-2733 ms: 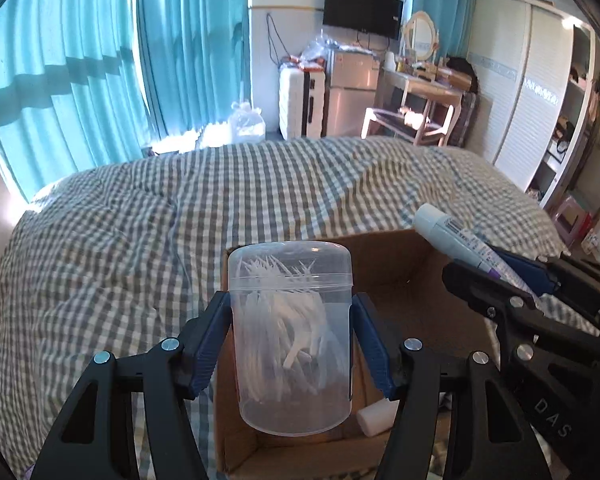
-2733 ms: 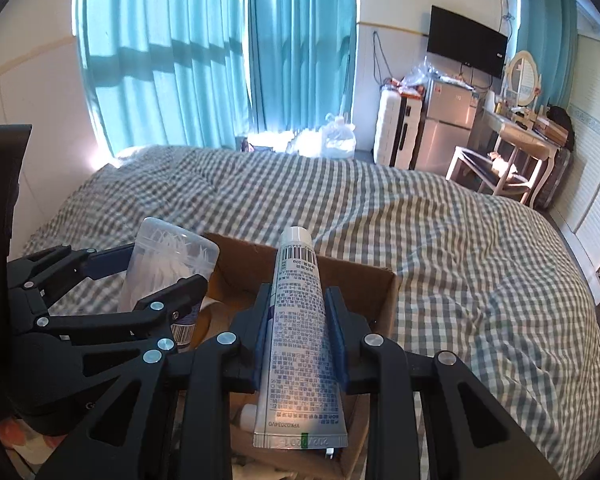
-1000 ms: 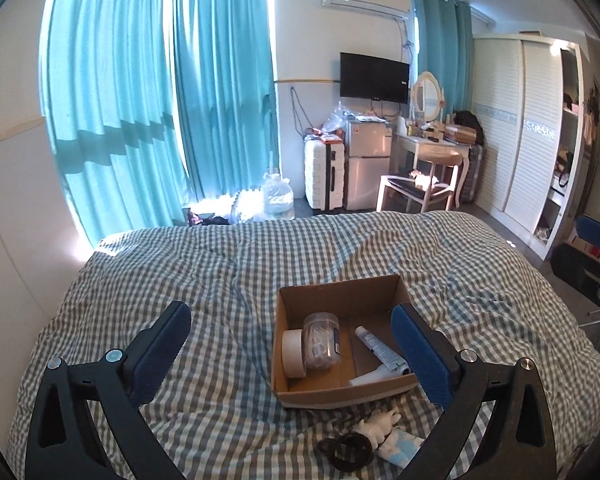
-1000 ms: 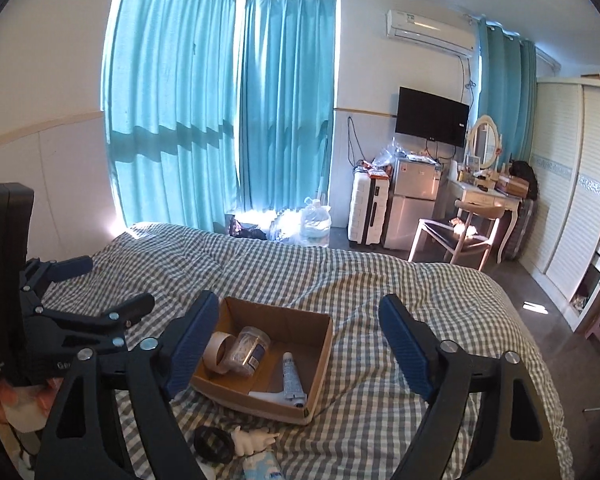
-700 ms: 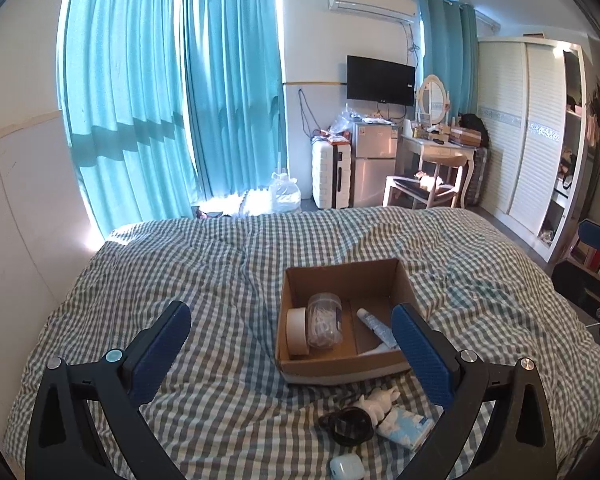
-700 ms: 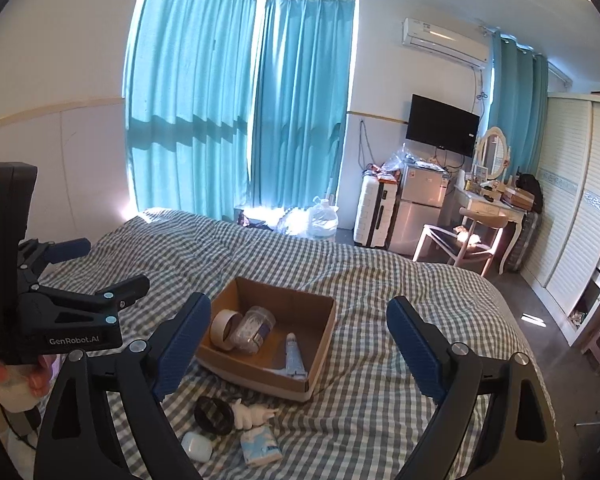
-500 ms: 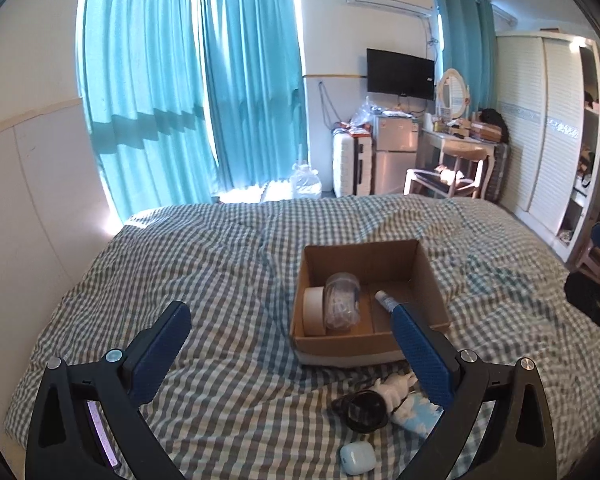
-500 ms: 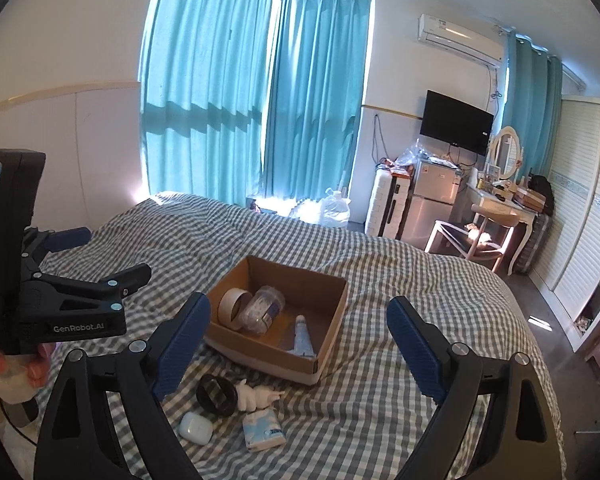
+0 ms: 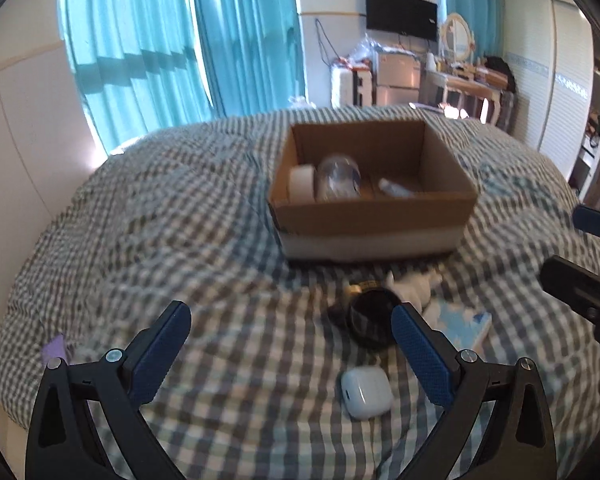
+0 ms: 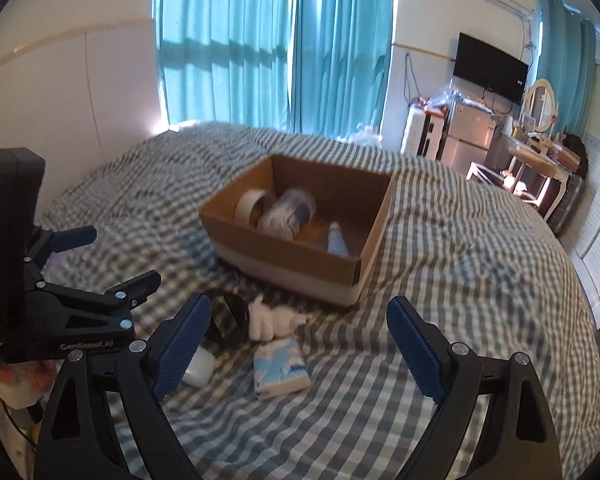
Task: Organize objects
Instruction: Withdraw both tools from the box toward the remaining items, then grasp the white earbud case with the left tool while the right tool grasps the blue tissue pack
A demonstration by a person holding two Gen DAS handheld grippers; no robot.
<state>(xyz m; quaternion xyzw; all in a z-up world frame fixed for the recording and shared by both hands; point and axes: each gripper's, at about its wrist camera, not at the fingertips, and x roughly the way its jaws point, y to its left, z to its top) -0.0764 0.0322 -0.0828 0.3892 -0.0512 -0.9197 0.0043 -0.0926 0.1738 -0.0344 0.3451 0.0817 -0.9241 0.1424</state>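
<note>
Left hand-held gripper [image 9: 290, 330] gapes wide; white earbud case [image 9: 366, 391] lies between fingers.

Bed [image 9: 140, 216]: grey-and-white checked cover, rumpled — carries everything.
Cardboard box [image 9: 374, 224]: open-topped, mid-bed.
Black round object [image 9: 370, 320]: in front of the box, touching the white figurine [image 10: 274, 320].
Tissue pack [image 10: 280, 370]: blue-and-white, just beside the figurine, nearer the camera.
White earbud case [image 9: 366, 392]: nearest the bed's front edge — apart from the box.
</note>
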